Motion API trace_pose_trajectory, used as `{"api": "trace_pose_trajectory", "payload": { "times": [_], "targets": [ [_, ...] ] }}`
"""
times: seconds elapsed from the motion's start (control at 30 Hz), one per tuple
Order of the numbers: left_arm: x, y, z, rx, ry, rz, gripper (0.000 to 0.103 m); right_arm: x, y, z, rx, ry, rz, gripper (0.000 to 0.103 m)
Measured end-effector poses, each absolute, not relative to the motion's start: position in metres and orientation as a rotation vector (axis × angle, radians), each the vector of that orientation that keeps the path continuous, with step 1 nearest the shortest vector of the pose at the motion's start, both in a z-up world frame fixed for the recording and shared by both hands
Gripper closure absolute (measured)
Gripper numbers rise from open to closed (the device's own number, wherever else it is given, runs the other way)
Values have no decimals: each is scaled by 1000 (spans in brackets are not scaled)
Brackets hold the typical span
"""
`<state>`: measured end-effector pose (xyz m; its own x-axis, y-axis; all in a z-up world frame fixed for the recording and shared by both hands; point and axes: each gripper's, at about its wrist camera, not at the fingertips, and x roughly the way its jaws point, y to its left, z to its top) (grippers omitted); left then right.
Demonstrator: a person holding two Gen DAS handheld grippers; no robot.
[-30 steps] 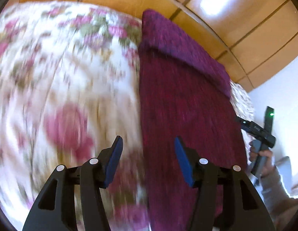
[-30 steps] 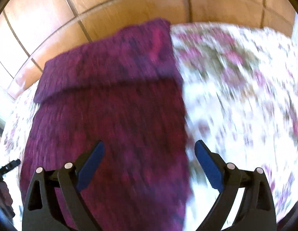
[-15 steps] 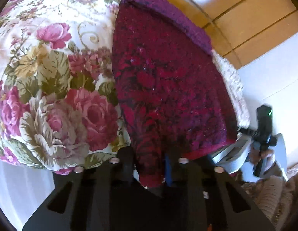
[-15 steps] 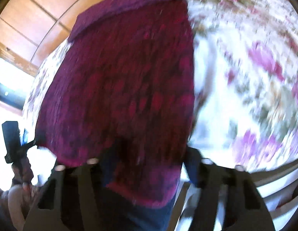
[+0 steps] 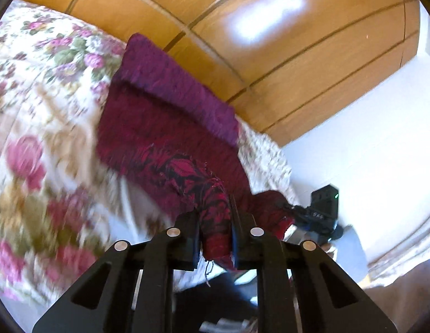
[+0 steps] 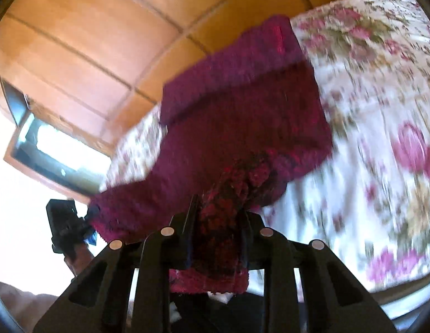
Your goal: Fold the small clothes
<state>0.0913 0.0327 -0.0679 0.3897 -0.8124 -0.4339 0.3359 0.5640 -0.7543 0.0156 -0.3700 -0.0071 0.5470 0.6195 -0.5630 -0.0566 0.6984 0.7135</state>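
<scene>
A dark red knitted garment [image 5: 165, 127] lies on a floral bedspread [image 5: 43, 116], its far end folded over into a purple band [image 5: 173, 83]. My left gripper [image 5: 215, 230] is shut on the garment's near left corner and holds it lifted off the bed. My right gripper [image 6: 217, 236] is shut on the garment's [image 6: 237, 111] near right corner, also lifted. The near hem hangs between the two grippers. The right gripper shows in the left wrist view [image 5: 320, 213], and the left gripper in the right wrist view [image 6: 68, 224].
A wooden panelled wall [image 5: 270, 41] stands behind the bed. A white wall [image 5: 367, 138] is to the right. A window [image 6: 57, 147] shows at the left of the right wrist view. The bedspread [image 6: 381, 138] spreads wide beside the garment.
Both grippers were open above the garment, dropped to its near edge and shut on the corners. They now lift the near hem up and toward the far end.
</scene>
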Motion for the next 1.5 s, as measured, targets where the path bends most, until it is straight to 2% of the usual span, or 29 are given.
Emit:
{"api": "trace_pose_trajectory", "payload": {
  "times": [0.13, 0.47, 0.57, 0.63, 0.67, 0.7, 0.73, 0.77, 0.8, 0.93, 1.07, 1.13, 1.23, 1.27, 1.33, 1.37, 1.4, 1.5],
  "targets": [
    [141, 24, -61, -649, 878, -775, 88, 52, -377, -8, 715, 913, 375, 81],
    [251, 7, -83, -704, 978, -629, 88, 138, -401, -42, 786, 982, 198, 81],
    [269, 11, -93, -781, 1031, -601, 72, 146, -405, -49, 817, 991, 187, 77],
    [276, 20, -98, -865, 1039, -605, 40, 149, -410, -50, 858, 973, 225, 65],
    [276, 28, -96, -909, 1018, -596, 34, 149, -413, -49, 884, 955, 248, 51],
    [275, 36, -94, -930, 995, -582, 29, 147, -416, -47, 897, 932, 254, 33],
    [273, 43, -91, -941, 979, -574, 29, 143, -419, -42, 893, 894, 243, 27],
    [272, 51, -89, -954, 964, -566, 29, 139, -423, -36, 874, 867, 209, 14],
    [271, 59, -88, -963, 951, -555, 27, 135, -427, -32, 863, 852, 183, 10],
    [252, 82, -88, -850, 911, -493, 27, 116, -439, -26, 822, 834, 177, 10],
    [217, 66, -113, -677, 980, -530, 27, 88, -432, -36, 703, 885, 175, 10],
    [200, 56, -129, -627, 1008, -558, 27, 76, -426, -46, 650, 922, 175, 15],
    [185, 46, -141, -572, 995, -545, 28, 71, -409, -67, 557, 984, 165, 33],
    [188, 43, -143, -560, 995, -532, 33, 72, -404, -71, 538, 984, 155, 41],
    [193, 40, -148, -530, 1027, -483, 69, 73, -398, -72, 507, 980, 136, 51],
    [194, 42, -148, -534, 1031, -470, 76, 73, -397, -69, 504, 984, 148, 64],
    [194, 45, -147, -550, 1027, -473, 83, 70, -394, -64, 492, 984, 152, 69],
    [182, 47, -135, -518, 996, -482, 90, 57, -389, -49, 454, 966, 166, 74]
  ]
}}
